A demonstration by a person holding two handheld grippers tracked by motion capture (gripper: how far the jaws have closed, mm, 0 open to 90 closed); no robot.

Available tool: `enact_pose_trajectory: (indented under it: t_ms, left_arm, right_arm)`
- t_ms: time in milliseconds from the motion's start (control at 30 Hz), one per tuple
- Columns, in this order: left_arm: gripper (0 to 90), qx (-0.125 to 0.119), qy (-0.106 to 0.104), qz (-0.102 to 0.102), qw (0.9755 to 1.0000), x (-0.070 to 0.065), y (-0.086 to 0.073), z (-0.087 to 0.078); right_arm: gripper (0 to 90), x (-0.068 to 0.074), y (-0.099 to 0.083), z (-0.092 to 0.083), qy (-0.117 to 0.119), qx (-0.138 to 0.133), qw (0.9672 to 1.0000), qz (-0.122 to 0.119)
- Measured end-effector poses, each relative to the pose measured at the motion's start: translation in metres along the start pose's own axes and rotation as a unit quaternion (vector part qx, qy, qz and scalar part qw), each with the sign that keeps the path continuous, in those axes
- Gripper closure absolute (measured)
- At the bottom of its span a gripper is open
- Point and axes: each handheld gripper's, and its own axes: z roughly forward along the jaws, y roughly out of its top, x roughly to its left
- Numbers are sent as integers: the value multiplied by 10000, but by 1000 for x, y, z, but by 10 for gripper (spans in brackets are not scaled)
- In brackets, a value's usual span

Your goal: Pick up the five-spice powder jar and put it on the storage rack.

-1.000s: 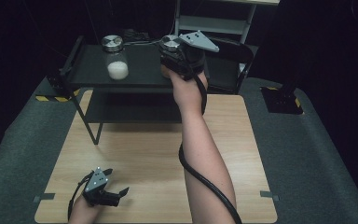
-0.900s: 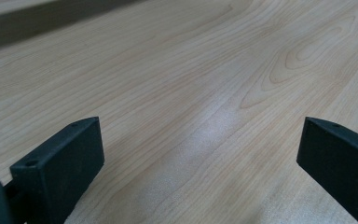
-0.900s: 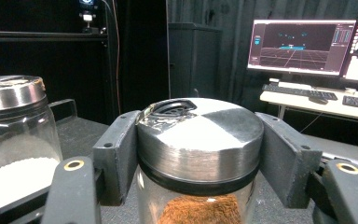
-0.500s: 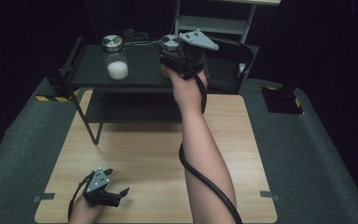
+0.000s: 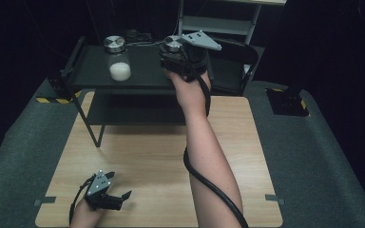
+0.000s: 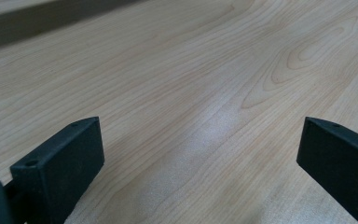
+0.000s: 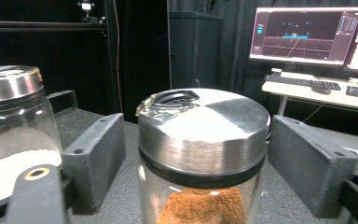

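On the black metal shelf (image 5: 142,71) over the pale wooden table (image 5: 161,156), a steel-lidded glass jar of brown powder (image 7: 203,154) has been set down. The right gripper (image 7: 196,158) has just been opening, jaws clear of the lid; a withdrawal seems called for. The left gripper (image 6: 200,163) is held unclenched, empty.

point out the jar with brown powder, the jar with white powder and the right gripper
jar with brown powder (image 7: 203,126): right gripper view, its steel lid
jar with white powder (image 5: 120,71): high view, the white contents
right gripper (image 7: 196,163): right gripper view, midway between its jaws
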Motion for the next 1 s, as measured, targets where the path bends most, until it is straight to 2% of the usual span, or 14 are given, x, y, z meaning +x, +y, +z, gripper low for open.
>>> enact_pose_trajectory:
  t_ms: [133, 300, 467, 733, 1000]
  left_arm:
    - [8, 28, -7, 12, 10000, 0, 1, 0]
    - [8, 34, -3, 23, 10000, 0, 1, 1]
    - [8, 61, -10, 24, 10000, 0, 2, 1]
    - [8, 76, 10, 33, 10000, -1, 3, 2]
    - [9, 99, 24, 86, 9999, -2, 4, 2]
  right_arm:
    - [92, 1, -1, -5, 75, -45, 10000, -40]
    - [36, 1, -1, -11, 183, -21, 9998, -104]
    - [0, 1, 0, -17, 172, 1, 9998, -70]
    - [0, 1, -4, -31, 213, -65, 9997, -54]
    - [0, 3, -18, -45, 305, -98, 9995, -75]
